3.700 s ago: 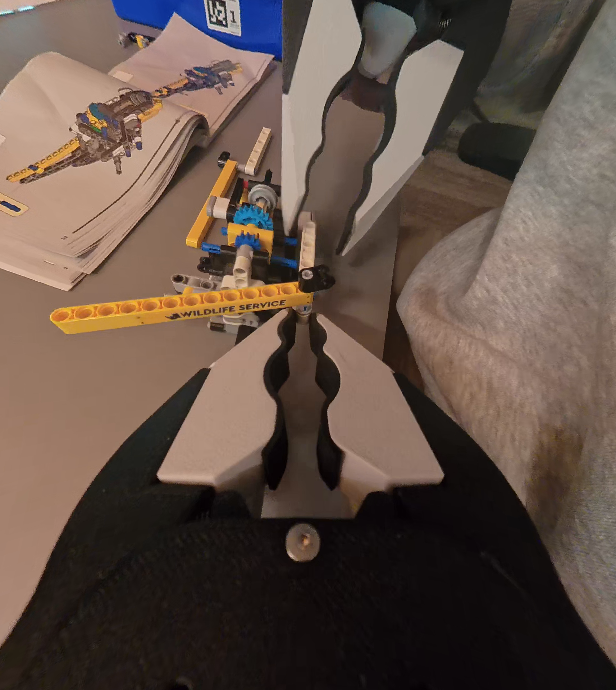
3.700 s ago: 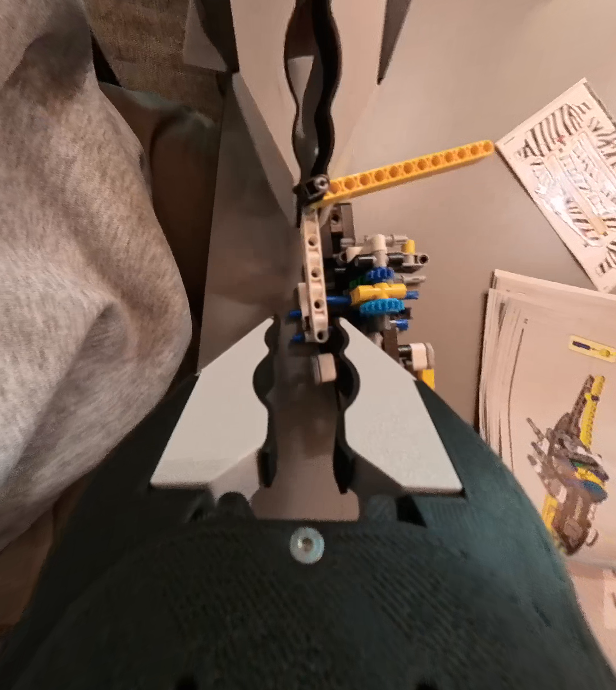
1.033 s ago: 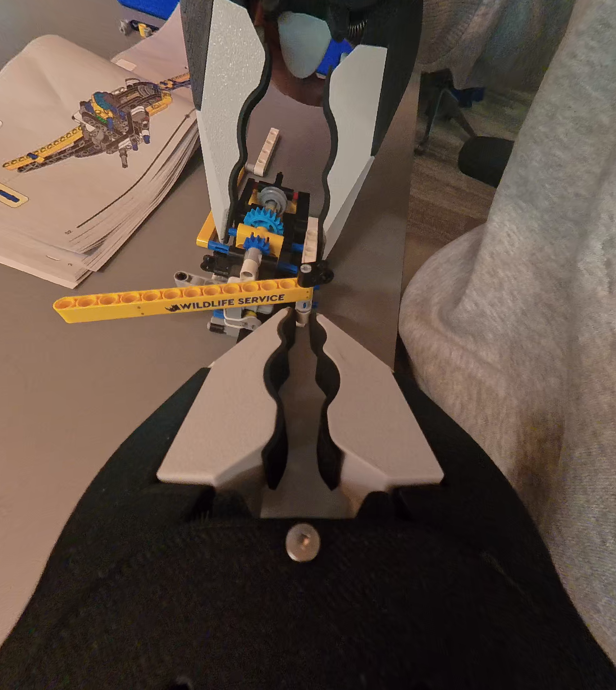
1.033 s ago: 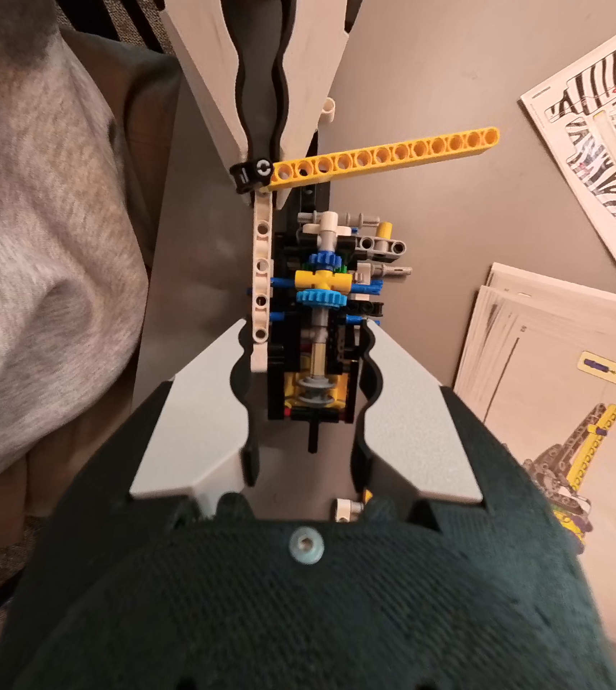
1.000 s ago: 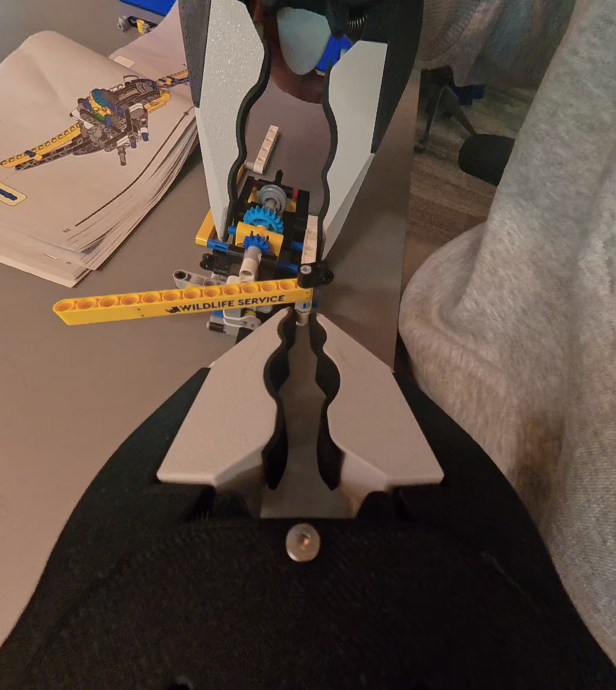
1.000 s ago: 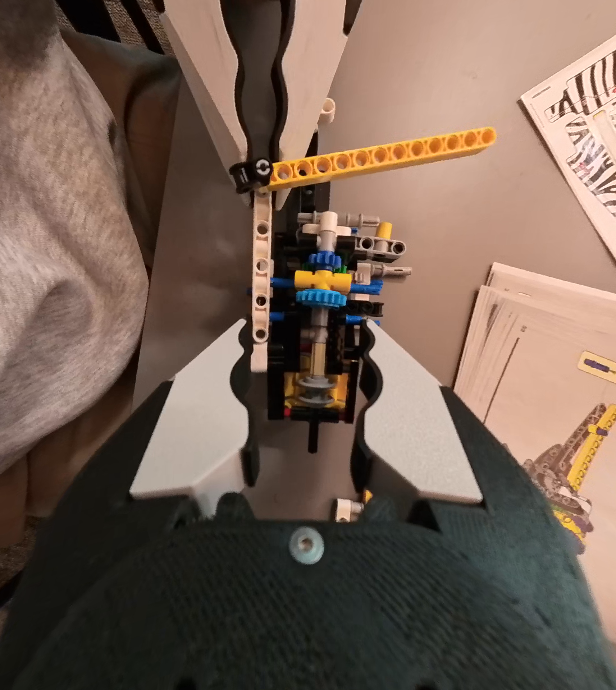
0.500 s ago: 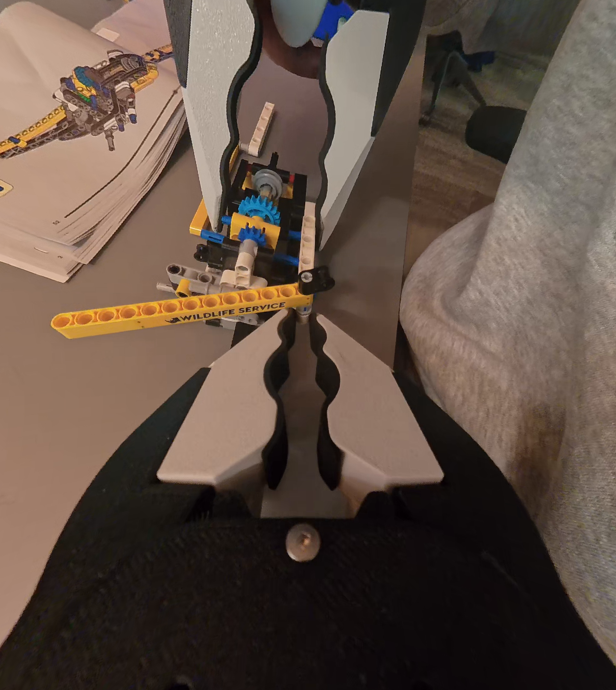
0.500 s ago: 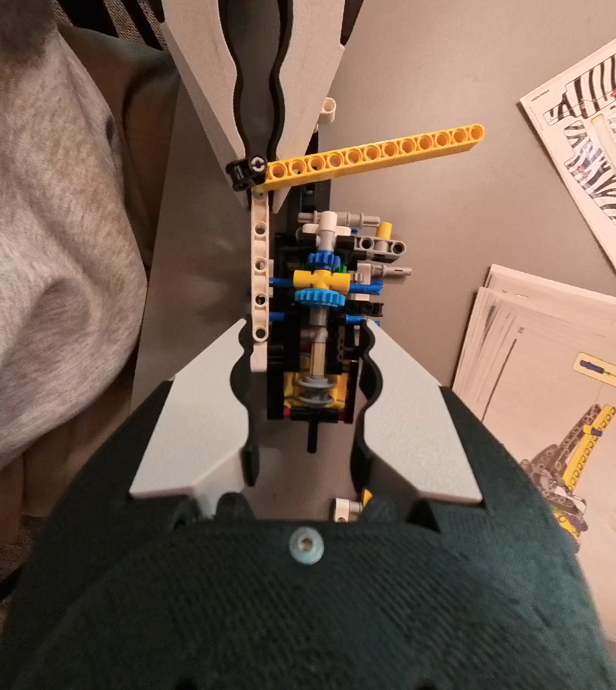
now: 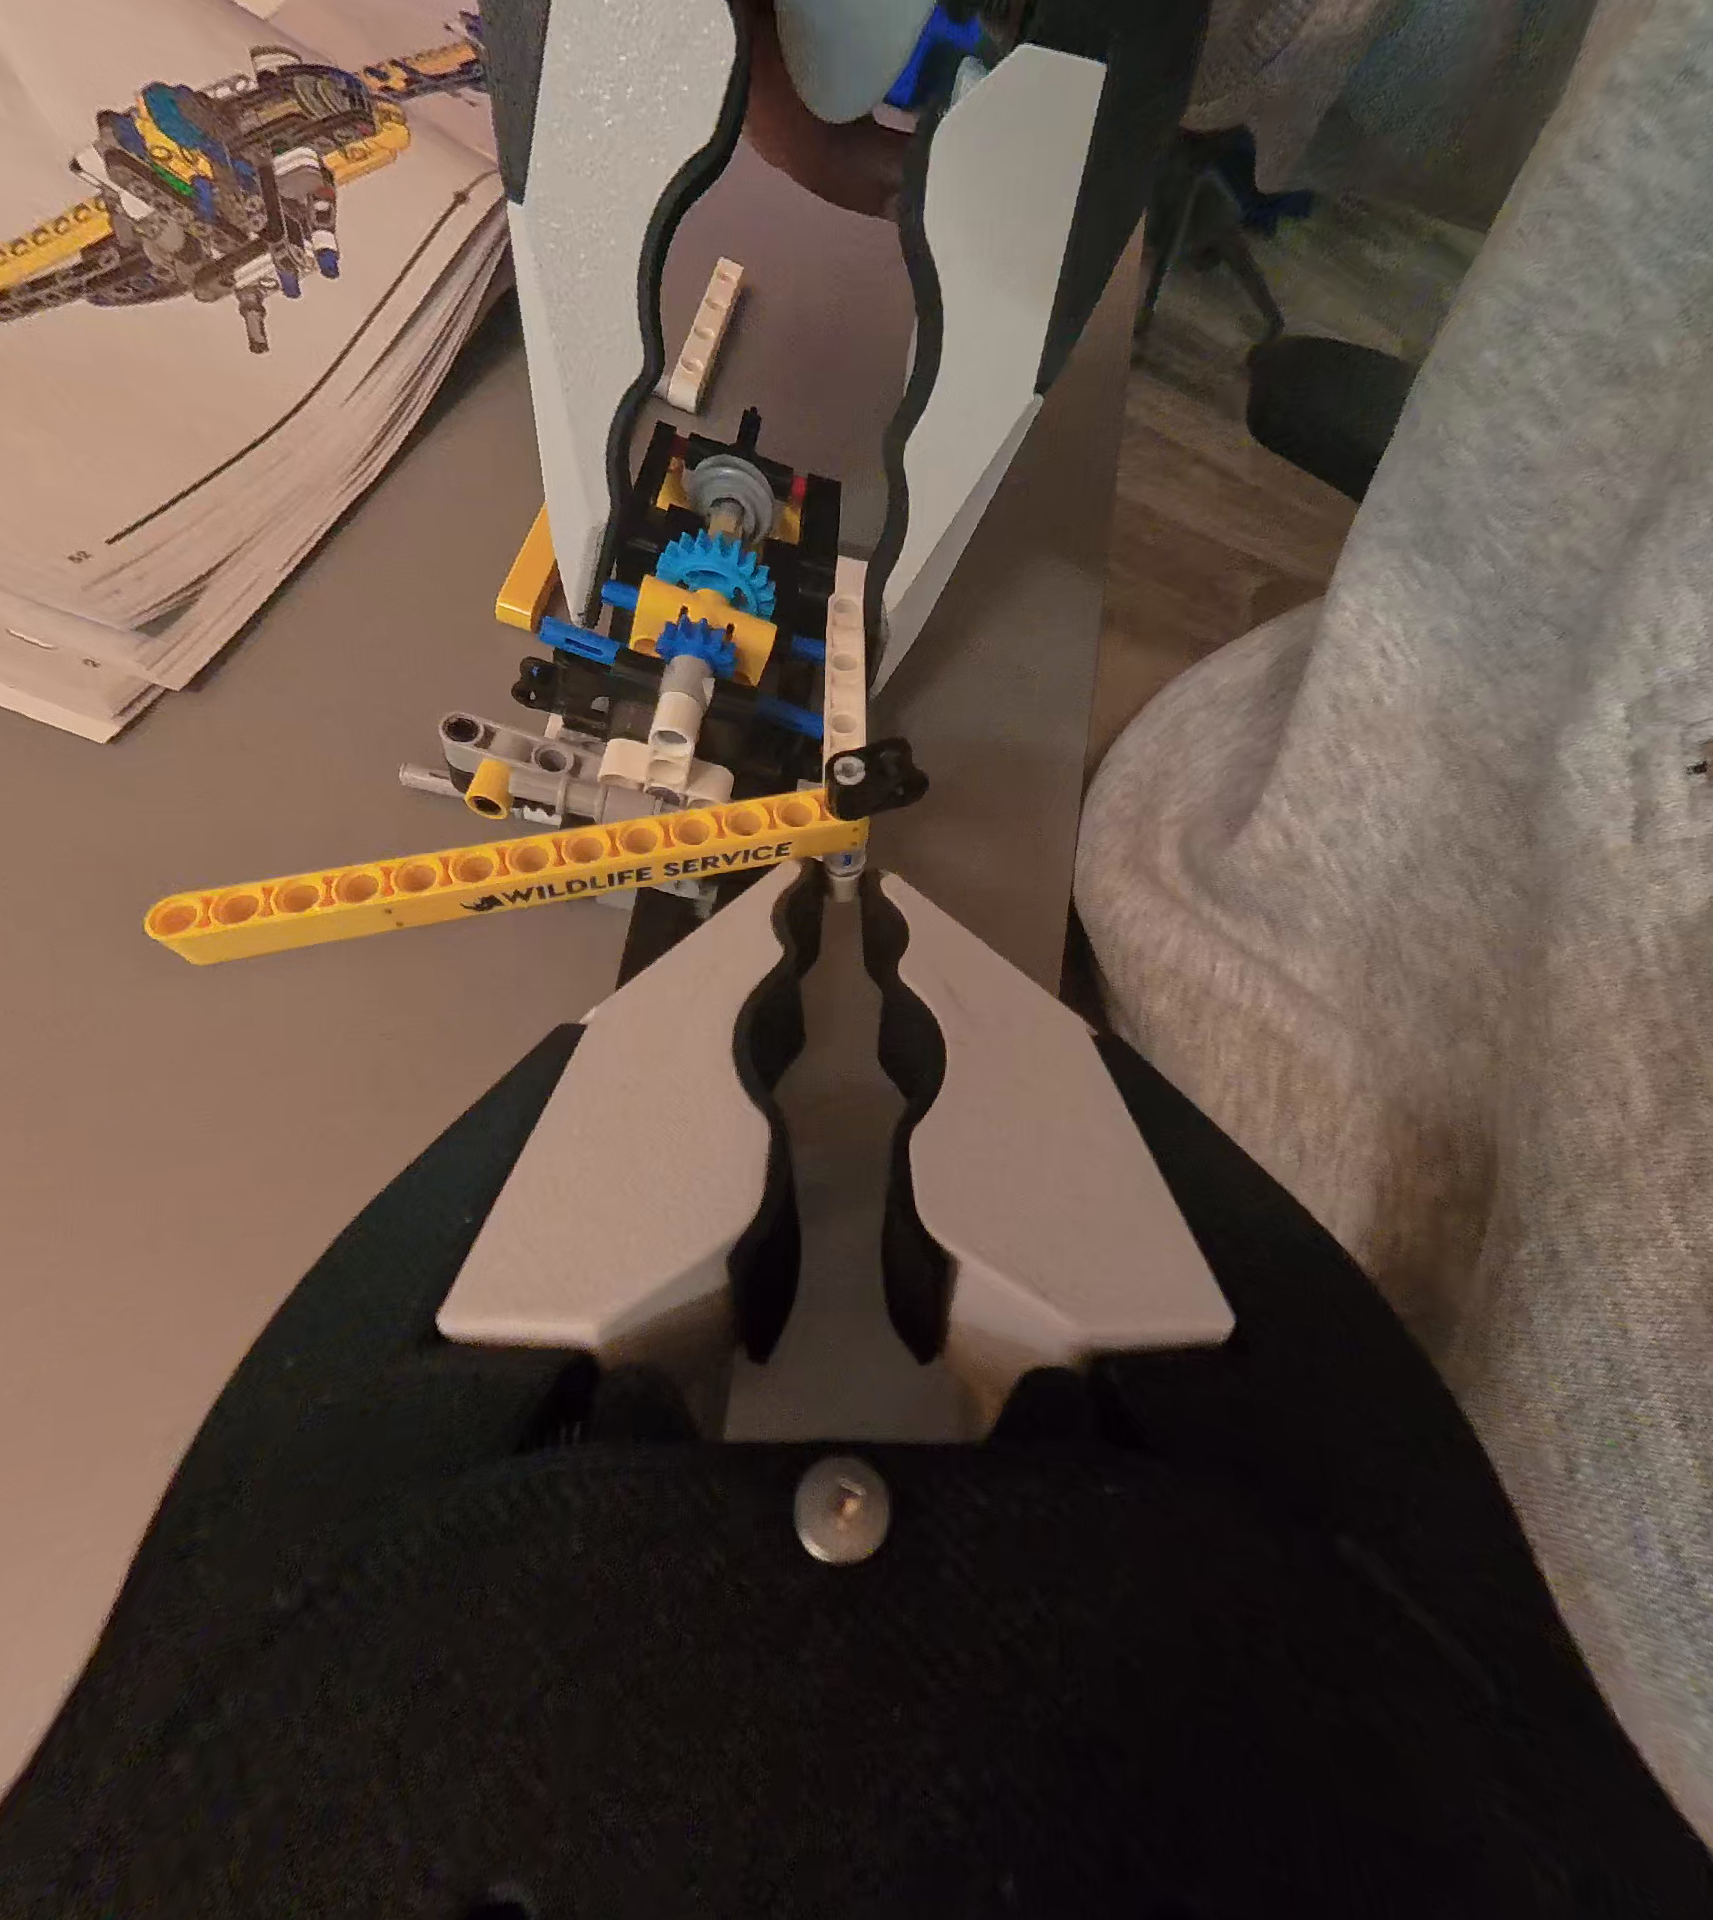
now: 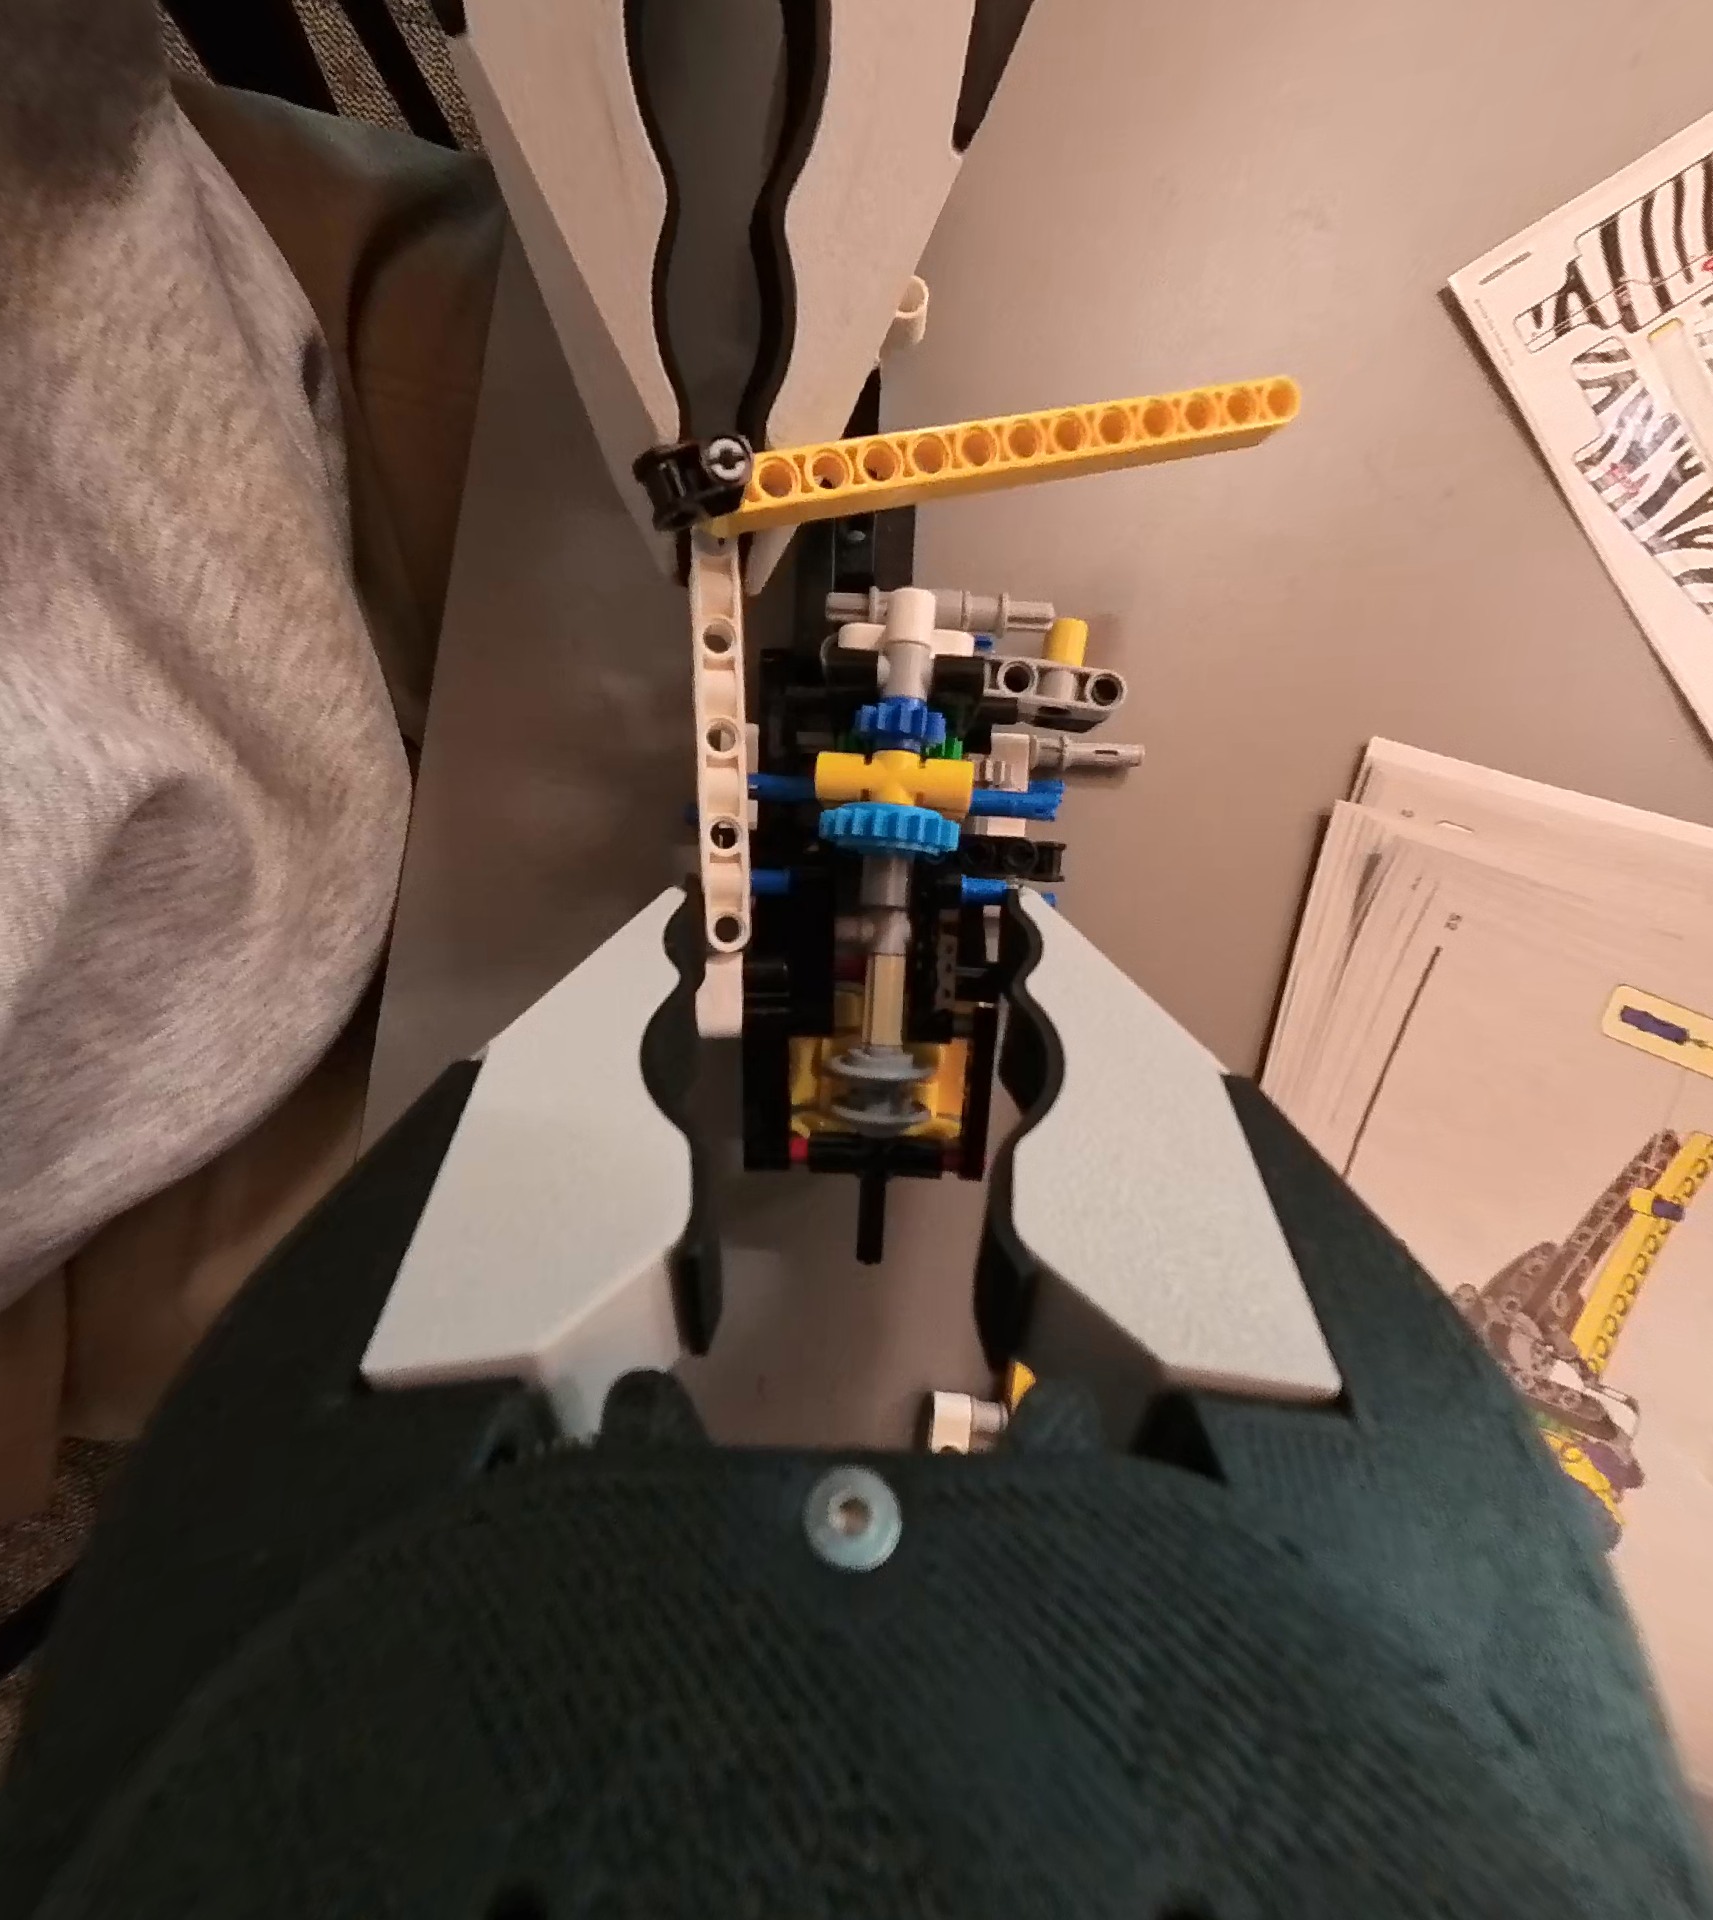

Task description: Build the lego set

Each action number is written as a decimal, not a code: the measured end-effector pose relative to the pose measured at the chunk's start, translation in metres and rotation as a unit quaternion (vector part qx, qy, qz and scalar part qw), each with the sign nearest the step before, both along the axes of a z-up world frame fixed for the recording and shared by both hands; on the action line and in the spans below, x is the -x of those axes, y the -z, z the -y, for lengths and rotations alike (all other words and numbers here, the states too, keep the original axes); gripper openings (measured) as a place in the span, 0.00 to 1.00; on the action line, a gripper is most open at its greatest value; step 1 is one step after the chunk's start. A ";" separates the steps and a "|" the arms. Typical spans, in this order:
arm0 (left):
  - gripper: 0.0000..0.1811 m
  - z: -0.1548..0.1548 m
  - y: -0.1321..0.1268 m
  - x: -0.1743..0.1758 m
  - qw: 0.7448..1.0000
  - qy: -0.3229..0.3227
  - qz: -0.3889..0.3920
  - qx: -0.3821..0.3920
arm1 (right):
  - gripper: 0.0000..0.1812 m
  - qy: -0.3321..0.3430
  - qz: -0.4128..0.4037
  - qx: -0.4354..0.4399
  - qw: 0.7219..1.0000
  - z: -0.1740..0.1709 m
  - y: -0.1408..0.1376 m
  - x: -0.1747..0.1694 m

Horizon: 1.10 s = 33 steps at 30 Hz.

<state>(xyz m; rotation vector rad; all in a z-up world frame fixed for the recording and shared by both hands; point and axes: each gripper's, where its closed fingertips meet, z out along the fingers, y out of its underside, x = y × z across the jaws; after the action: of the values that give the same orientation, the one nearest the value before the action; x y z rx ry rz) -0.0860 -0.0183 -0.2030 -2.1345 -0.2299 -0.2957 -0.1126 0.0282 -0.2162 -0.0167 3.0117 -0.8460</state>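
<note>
The part-built lego model with its black frame, blue gears and yellow core lies on the grey table near its edge; it also shows in the right wrist view. A long yellow beam sticks out sideways from its near end, joined by a black connector. My left gripper is shut on a small grey pin under that joint. My right gripper straddles the black frame, its pads against both sides. It also shows at the top of the left wrist view.
An open instruction booklet lies beside the model, and a zebra-striped sticker sheet lies farther out. A loose white beam lies behind the model. A person's grey sweater is just past the table edge. Spacing between my two grippers at the tips: around 6 cm.
The right gripper, earlier narrow and beside the model, now spans its black frame. Over the last second the model and yellow beam have only shifted slightly; both grips look unchanged.
</note>
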 end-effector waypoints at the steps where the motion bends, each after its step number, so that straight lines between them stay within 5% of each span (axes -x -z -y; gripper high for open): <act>1: 0.04 0.000 0.000 0.000 1.000 0.000 0.003 0.000 | 0.30 0.000 0.000 0.000 1.000 0.000 0.000 0.000; 18: 0.03 0.003 0.002 -0.003 1.000 0.001 0.014 0.004 | 0.31 -0.005 -0.007 -0.003 1.000 0.002 -0.001 -0.002; 33: 0.04 0.003 0.001 -0.001 0.993 0.011 -0.117 0.012 | 0.31 -0.006 0.001 -0.001 1.000 0.008 -0.002 -0.001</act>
<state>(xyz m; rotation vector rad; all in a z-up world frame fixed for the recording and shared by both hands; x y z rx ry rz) -0.0846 -0.0214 -0.2036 -2.1745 -0.0740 -0.0544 -0.1119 0.0204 -0.2140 -0.0339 3.0066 -0.8426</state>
